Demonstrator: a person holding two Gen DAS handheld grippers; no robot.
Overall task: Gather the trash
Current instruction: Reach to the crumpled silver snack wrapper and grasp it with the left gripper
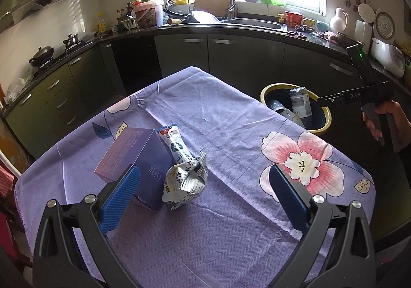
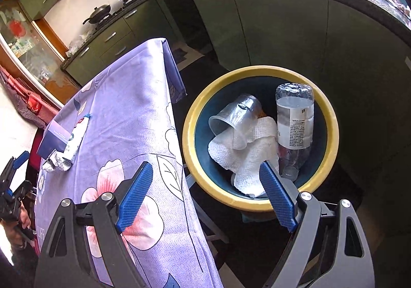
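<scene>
Trash is lying ahead of my left gripper point(image 1: 203, 190) on the purple floral tablecloth point(image 1: 231, 223). I am holding that gripper's blue pads wide apart with nothing between them. Just beyond my left pad point(image 1: 120, 200) a purple box point(image 1: 133, 156) is sitting, partly hidden by the pad. A crumpled silver snack wrapper point(image 1: 183, 182) is resting in front of the gap, nearer the left pad, touching the box's side. A long white snack packet point(image 1: 172, 144) is leaning along the box just behind the wrapper. Farther ahead and to the right, past the table's edge, a yellow-rimmed bin point(image 1: 326, 118) is standing, and my right gripper's black body point(image 1: 359, 97) is reaching over it, with my right hand point(image 1: 382, 118) on its grip.

Looking along my right gripper point(image 2: 205, 195), I am keeping its blue pads spread too, gripping nothing. The bin point(image 2: 187, 133) is sitting below and ahead, mostly between the pads and toward the right one. Inside it a clear plastic cup point(image 2: 236, 118) is lying on its side over a white paper towel point(image 2: 246, 159), and a clear plastic bottle point(image 2: 295, 126) is standing neck down against the right wall. Off to my left the tablecloth point(image 2: 123, 97) is draping down, with the box point(image 2: 52, 140), the packet point(image 2: 75, 138) and the wrapper point(image 2: 55, 163) far out on it, and my left gripper point(image 2: 11, 180) showing at the edge.
</scene>
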